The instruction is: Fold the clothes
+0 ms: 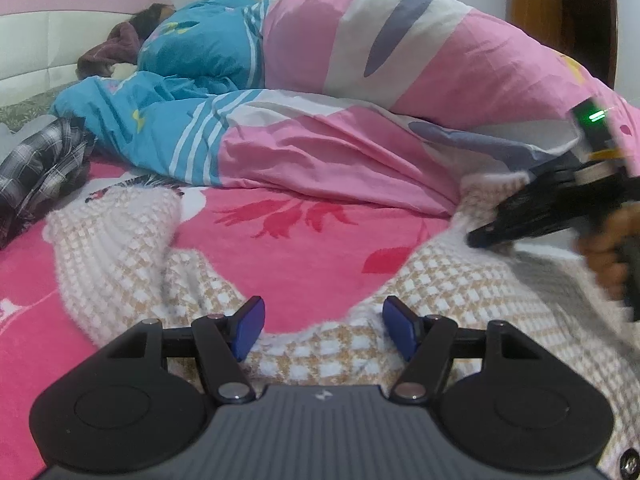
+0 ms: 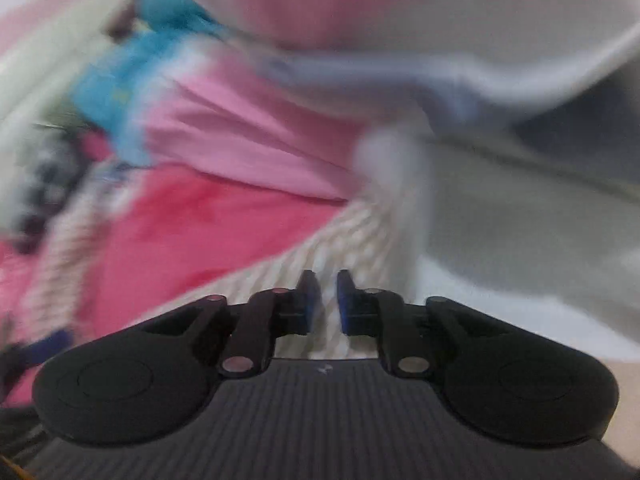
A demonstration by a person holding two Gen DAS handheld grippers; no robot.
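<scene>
Gathering the checked knit sweater (image 1: 132,248) spread on the bed below, our left gripper (image 1: 323,330) hovers wide open, holding nothing; our right gripper (image 2: 324,300), nearly closed, seemingly pinches its sleeve; next we carry that inward

1. The left gripper (image 1: 324,330) pointed forward and low, its blue-padded jaws spread wide apart with nothing between them.
2. The right gripper (image 2: 324,300) had its jaws drawn close, a narrow gap left between the pads; blur hid whether anything was pinched.
3. In the left wrist view, the person's right hand (image 1: 608,256) gripped the right gripper's handle at the far right edge.
</scene>
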